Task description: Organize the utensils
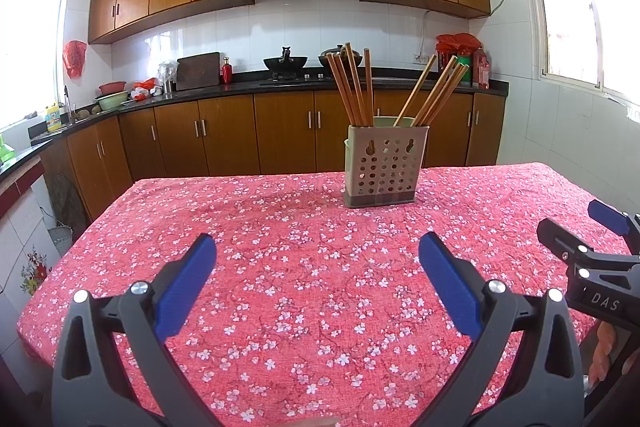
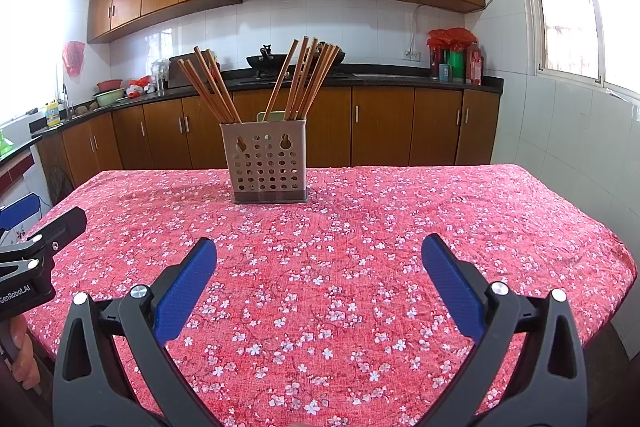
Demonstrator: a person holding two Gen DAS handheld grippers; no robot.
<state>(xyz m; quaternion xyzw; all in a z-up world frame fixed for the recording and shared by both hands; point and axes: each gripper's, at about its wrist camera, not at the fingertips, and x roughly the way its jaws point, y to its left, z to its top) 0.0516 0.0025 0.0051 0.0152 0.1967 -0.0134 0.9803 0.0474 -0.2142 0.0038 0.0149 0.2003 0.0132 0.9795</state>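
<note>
A perforated beige utensil holder (image 1: 385, 167) stands upright near the far edge of the table; it also shows in the right wrist view (image 2: 269, 163). Several wooden chopsticks (image 1: 352, 87) stand in it in two fanned bunches, also seen in the right wrist view (image 2: 308, 79). My left gripper (image 1: 318, 247) is open and empty, low over the cloth, well short of the holder. My right gripper (image 2: 319, 247) is open and empty, beside the left one. The right gripper's body shows at the right edge of the left wrist view (image 1: 588, 255), and the left gripper's body at the left edge of the right wrist view (image 2: 36, 247).
The table wears a red flowered cloth (image 1: 320, 287) with edges at left and right. Behind it run wooden kitchen cabinets (image 1: 240, 135), a dark counter with woks (image 1: 285, 63) and bottles (image 1: 480, 67), and windows on both side walls.
</note>
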